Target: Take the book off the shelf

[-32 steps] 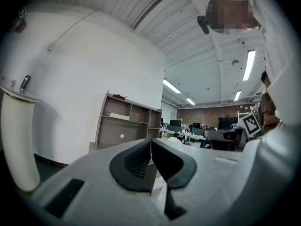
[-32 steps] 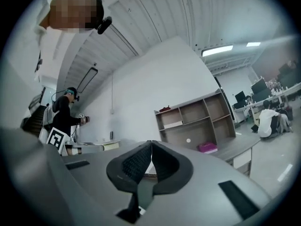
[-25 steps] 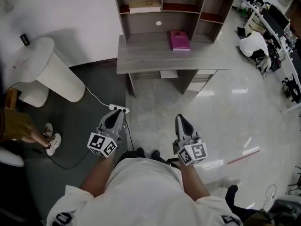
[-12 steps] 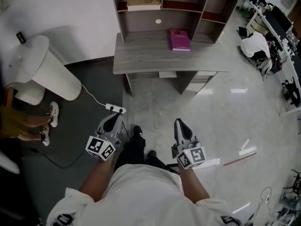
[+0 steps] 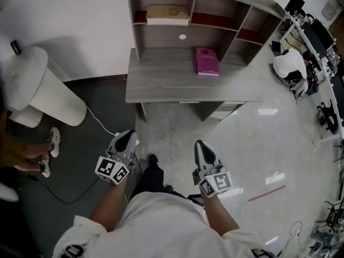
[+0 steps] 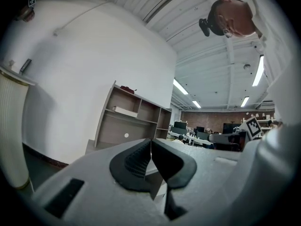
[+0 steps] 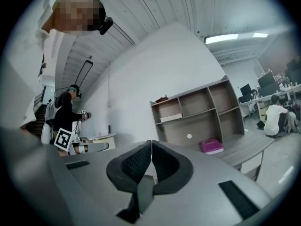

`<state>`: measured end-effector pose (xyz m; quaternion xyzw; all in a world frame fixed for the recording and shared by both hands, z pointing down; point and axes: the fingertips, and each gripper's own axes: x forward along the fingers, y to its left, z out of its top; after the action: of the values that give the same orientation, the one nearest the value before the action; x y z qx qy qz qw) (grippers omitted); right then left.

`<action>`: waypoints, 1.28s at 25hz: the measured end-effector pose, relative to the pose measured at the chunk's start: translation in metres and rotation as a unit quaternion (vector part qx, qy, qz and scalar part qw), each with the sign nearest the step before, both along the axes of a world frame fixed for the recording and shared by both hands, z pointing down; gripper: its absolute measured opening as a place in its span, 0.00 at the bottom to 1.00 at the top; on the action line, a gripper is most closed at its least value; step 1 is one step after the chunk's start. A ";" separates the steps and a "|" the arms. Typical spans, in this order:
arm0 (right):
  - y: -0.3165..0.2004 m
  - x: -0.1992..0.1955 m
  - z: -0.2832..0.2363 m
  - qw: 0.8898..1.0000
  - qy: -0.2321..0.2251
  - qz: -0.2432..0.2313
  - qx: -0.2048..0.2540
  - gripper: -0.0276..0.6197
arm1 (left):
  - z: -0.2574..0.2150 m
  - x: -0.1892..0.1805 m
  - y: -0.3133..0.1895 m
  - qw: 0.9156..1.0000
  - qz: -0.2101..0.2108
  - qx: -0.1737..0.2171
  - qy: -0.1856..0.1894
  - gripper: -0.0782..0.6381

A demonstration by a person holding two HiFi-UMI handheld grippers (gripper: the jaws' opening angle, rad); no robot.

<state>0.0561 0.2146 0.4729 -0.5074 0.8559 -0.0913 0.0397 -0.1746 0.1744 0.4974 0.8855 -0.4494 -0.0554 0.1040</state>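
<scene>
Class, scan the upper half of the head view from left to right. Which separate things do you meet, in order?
white ribbed pedestal → beige book → pink book → seated person in white

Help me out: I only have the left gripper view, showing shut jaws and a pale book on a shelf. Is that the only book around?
Observer: No, a pink book lies flat on the desk below the shelves.
Operator: What about the right gripper?
Observer: The right gripper has its jaws together, nothing between them.
Operator: Anyone else nearby?
Observer: Another person stands left of the desk, near the white ribbed column.
</scene>
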 end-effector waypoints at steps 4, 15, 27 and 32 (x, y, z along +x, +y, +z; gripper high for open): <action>-0.056 -0.006 -0.005 1.000 0.005 -0.002 -0.004 0.07 | -0.008 -0.011 -0.057 1.000 -0.006 0.004 -0.001 0.14; -0.184 -0.038 -0.021 1.000 0.009 -0.010 -0.004 0.07 | -0.021 -0.026 -0.186 1.000 0.010 0.023 -0.005 0.14; -0.274 -0.021 -0.021 1.000 0.011 -0.021 -0.001 0.07 | -0.007 0.006 -0.283 1.000 0.028 0.005 -0.003 0.14; -0.330 -0.004 -0.022 0.999 0.002 -0.045 0.003 0.07 | -0.014 0.014 -0.320 1.000 -0.004 0.008 -0.014 0.14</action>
<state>0.0521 -0.1151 0.4505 -0.4682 0.8784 -0.0895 0.0350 -0.1609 -0.1453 0.4833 0.8850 -0.4542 -0.0468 0.0908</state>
